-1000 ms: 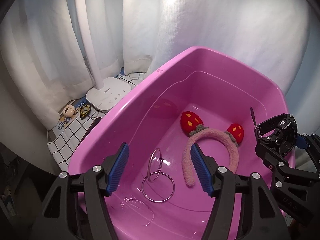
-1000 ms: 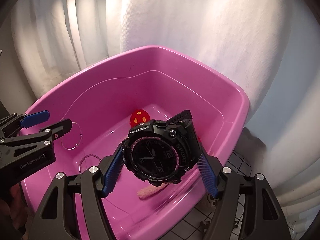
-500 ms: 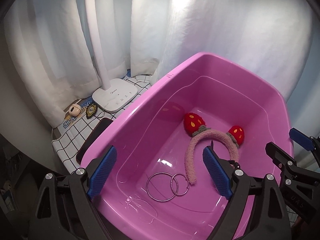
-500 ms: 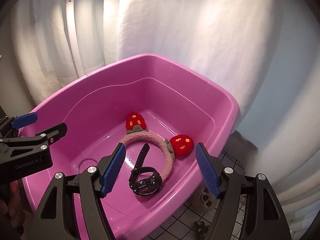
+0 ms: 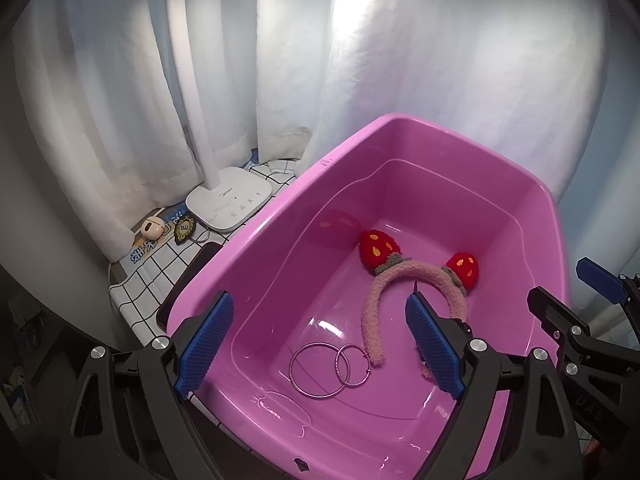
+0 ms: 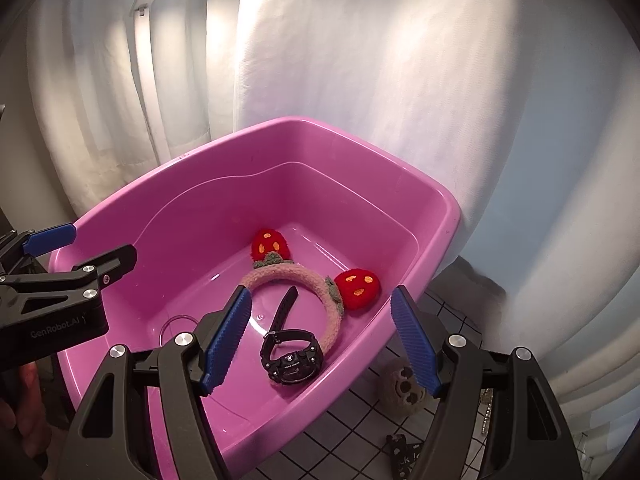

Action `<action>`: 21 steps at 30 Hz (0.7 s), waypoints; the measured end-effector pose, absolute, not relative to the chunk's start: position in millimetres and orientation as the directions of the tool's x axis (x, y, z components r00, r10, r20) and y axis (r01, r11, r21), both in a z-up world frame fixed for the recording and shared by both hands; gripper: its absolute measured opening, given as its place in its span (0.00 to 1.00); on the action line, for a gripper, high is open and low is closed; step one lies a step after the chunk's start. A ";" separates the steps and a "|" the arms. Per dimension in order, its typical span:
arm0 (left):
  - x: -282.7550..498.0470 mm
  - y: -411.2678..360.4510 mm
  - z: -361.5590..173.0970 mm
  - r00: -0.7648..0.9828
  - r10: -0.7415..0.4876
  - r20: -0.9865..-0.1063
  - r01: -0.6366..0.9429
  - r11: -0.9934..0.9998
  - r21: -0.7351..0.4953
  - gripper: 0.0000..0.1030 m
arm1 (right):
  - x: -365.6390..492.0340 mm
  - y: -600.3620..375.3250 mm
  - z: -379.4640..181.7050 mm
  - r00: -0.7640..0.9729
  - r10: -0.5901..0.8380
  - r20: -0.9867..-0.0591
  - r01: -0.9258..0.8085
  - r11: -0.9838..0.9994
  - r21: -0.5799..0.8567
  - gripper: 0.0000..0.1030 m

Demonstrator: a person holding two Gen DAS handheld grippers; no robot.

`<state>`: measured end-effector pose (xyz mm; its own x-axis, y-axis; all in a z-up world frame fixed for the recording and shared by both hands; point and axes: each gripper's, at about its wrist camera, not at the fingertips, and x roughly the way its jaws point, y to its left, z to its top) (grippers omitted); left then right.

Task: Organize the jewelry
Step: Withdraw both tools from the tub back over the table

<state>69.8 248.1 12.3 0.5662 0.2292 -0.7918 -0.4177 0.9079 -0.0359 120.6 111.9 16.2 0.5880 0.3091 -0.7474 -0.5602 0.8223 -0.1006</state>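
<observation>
My right claw [image 6: 320,336] hangs wide and empty above the pink tub's [image 6: 440,204] near right edge. The black watch [image 6: 291,356] lies on the tub floor just below it, strap running toward the far wall, touching the strawberry headband [image 6: 298,276]. My left claw [image 5: 320,344], equally wide, hovers nearer the two metal rings [image 5: 326,368].

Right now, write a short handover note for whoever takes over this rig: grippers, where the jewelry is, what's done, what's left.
Left gripper: open, empty, over the near end of the tub.
Right gripper: open, empty, over the tub's right side.
In the tub: headband, two linked rings flat on the floor, watch lying inside the headband's arc.
Done: those three pieces are binned.
Left: some small things lie on the checked cloth outside the tub, near its right side; too unclear to say whether they are jewelry. Check there next.
</observation>
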 end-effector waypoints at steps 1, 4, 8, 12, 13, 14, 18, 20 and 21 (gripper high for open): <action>68.9 247.4 13.1 0.567 0.228 -0.791 -0.417 0.908 -0.037 0.84 | 119.9 110.7 16.9 0.589 0.310 -0.746 -0.559 0.823 -0.100 0.67; 66.3 245.2 15.4 0.569 0.231 -0.789 -0.419 0.907 -0.036 0.84 | 117.0 107.4 19.3 0.594 0.311 -0.742 -0.555 0.826 -0.098 0.67; 62.1 241.9 18.7 0.574 0.230 -0.786 -0.415 0.909 -0.037 0.84 | 113.3 103.5 22.5 0.601 0.309 -0.737 -0.551 0.828 -0.101 0.67; 58.7 237.3 21.4 0.578 0.227 -0.784 -0.407 0.913 -0.036 0.84 | 109.7 97.6 26.8 0.608 0.312 -0.730 -0.544 0.834 -0.096 0.67; 57.9 236.0 22.3 0.580 0.227 -0.783 -0.405 0.914 -0.035 0.84 | 109.0 96.0 27.9 0.609 0.313 -0.729 -0.542 0.835 -0.094 0.67; 57.6 234.9 23.0 0.581 0.226 -0.782 -0.402 0.915 -0.034 0.84 | 108.1 94.5 28.7 0.611 0.311 -0.728 -0.539 0.837 -0.095 0.67; 54.7 229.8 26.2 0.585 0.224 -0.779 -0.396 0.918 -0.033 0.84 | 104.6 88.1 31.8 0.618 0.312 -0.722 -0.530 0.843 -0.090 0.67; 53.2 227.1 27.4 0.586 0.224 -0.779 -0.393 0.919 -0.032 0.84 | 103.0 84.7 33.3 0.621 0.311 -0.720 -0.526 0.846 -0.089 0.67; 52.5 226.0 27.9 0.586 0.223 -0.779 -0.393 0.919 -0.032 0.84 | 102.5 83.0 33.8 0.621 0.311 -0.719 -0.525 0.847 -0.086 0.67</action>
